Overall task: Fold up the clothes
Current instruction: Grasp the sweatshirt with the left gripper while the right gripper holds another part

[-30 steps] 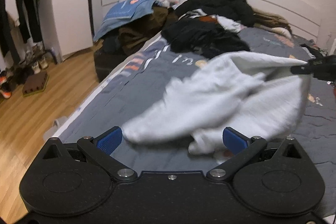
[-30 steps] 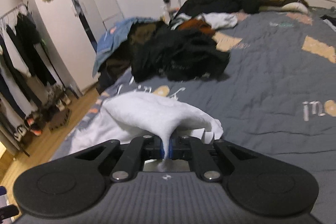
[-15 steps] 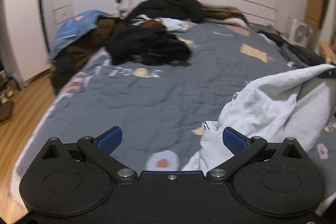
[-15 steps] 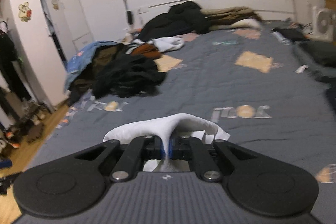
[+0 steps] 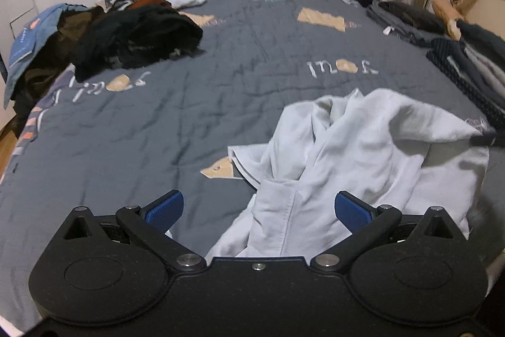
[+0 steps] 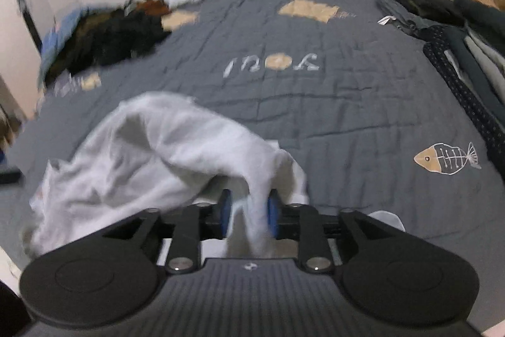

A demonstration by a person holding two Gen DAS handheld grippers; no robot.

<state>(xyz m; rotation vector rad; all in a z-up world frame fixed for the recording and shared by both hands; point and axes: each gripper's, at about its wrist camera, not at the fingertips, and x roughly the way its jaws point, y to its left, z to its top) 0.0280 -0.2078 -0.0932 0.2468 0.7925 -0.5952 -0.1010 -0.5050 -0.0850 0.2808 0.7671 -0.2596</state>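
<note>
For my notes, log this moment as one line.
left gripper: open, over white shirt | right gripper: pinching shirt | bedspread: shirt crumpled, unfolded

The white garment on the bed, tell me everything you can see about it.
The white garment is soft, cotton-like cloth, crumpled and unfolded, with a stitched hem or placket near the left gripper. It lies in a heap on the grey quilt, part of it between that gripper's open fingers, not pinched. One bunched fold is lifted and clamped by the right gripper, so the cloth drapes down from there. What kind of garment it is cannot be told.
</note>
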